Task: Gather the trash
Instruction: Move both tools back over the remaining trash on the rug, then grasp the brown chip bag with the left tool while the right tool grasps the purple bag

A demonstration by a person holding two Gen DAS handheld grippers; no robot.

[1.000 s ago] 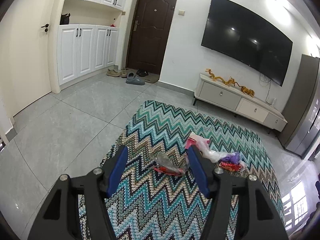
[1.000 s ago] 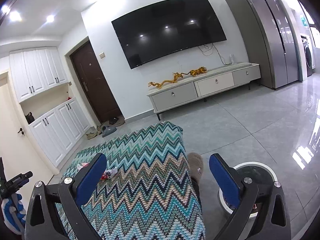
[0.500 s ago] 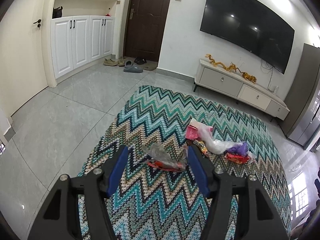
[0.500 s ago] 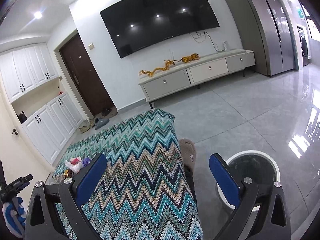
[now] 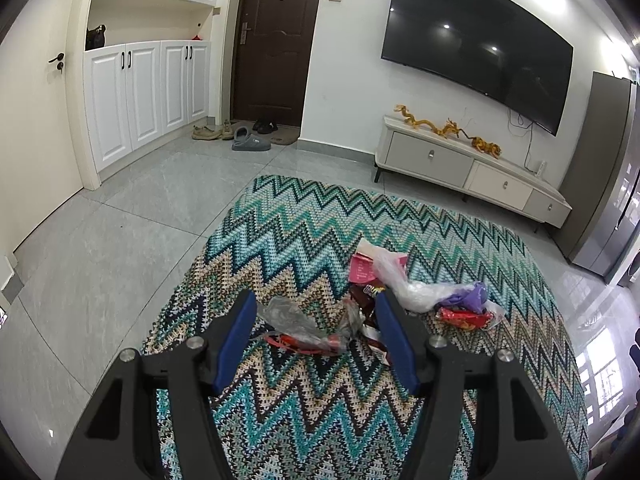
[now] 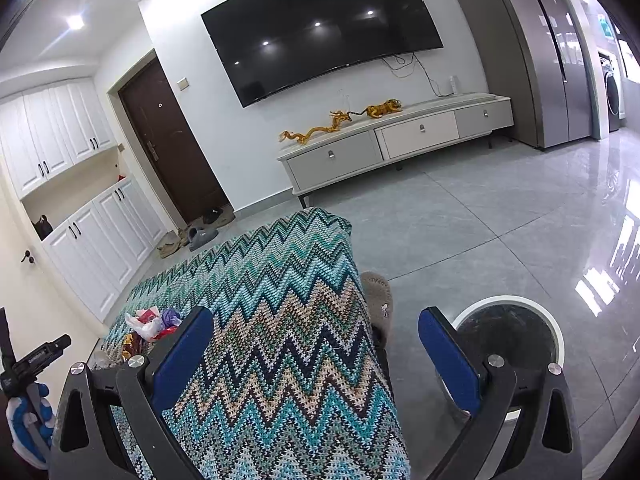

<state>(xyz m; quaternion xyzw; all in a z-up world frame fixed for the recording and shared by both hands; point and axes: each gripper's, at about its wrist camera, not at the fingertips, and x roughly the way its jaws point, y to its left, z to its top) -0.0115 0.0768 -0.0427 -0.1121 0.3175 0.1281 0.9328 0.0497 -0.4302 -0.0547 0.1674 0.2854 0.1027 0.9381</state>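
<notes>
The left gripper (image 5: 316,320) is hanging low over the zigzag blanket (image 5: 320,240), its blue jaws standing apart with nothing pressed between them; a crumpled clear wrapper (image 5: 292,316) with a red wrapper (image 5: 308,343) under it is lying on the blanket in the gap ahead of the fingertips, and whether either pad is brushing it I cannot tell; the right fingertip is overlapping a dark brown snack packet (image 5: 362,296) in this view. The rest of the trash is sitting toward the blanket's right side, well in from its far edge: a pink packet (image 5: 360,268), a white plastic bag (image 5: 404,284), a purple wrapper (image 5: 468,294) and a second red wrapper (image 5: 464,317), all bunched and touching; bare blanket is stretching between the heap and the far edge, and more is lying open toward the near edge under the gripper.

The right gripper (image 6: 316,344) is pointing along the blanket's right edge, jaws spread wide and holding nothing; that edge is dropping off between its fingers, with a beige slipper (image 6: 378,300) just beside it on the floor (image 6: 500,220); a round white-rimmed bin (image 6: 512,340) with a dark liner is standing open just behind the right finger, near the blanket's edge. From this view the trash heap (image 6: 150,322) is showing at the blanket's left side, just beyond the left fingertip; a gloved hand (image 6: 28,420) is showing at the lower left corner. Grey tile is running clear from the bin out to the TV cabinet (image 6: 400,140).
</notes>
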